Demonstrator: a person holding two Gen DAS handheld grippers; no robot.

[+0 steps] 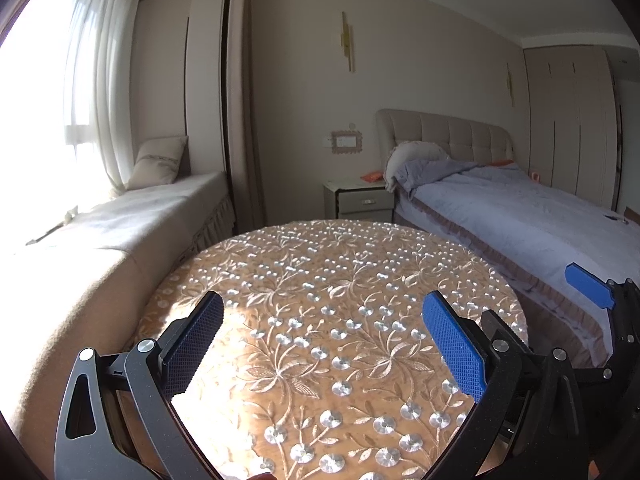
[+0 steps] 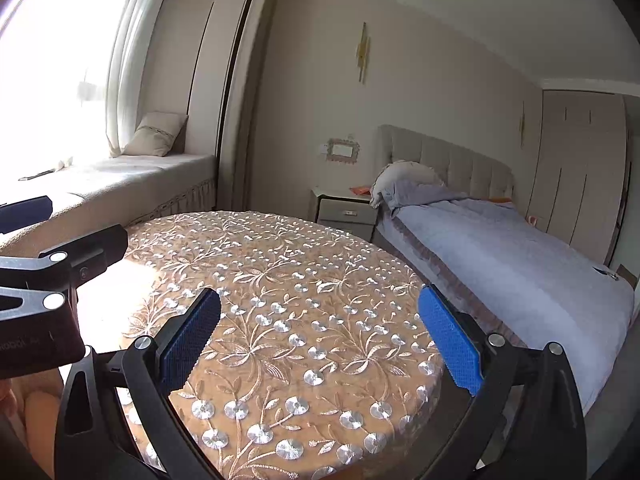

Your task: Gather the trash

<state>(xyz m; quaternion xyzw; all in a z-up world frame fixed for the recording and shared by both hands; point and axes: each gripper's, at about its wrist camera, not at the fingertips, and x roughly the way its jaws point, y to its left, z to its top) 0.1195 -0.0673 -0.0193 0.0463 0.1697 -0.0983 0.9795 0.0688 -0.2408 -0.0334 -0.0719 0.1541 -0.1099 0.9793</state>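
My left gripper [image 1: 324,312] is open and empty, held above a round table [image 1: 320,272] covered with an orange cloth embroidered with silver flowers. My right gripper [image 2: 320,308] is also open and empty above the same table [image 2: 280,264]. The right gripper's blue pad [image 1: 588,284] shows at the right edge of the left wrist view. The left gripper's black body [image 2: 60,272] shows at the left of the right wrist view. No trash shows on the table top. A small orange item [image 1: 370,177] lies on the nightstand; I cannot tell what it is.
A bed [image 1: 520,216] with a grey-blue cover stands to the right, close to the table. A nightstand [image 1: 360,200] stands by the headboard. A cushioned window seat [image 1: 120,224] with a pillow [image 1: 158,162] runs along the left. A wardrobe [image 1: 568,128] stands at the far right.
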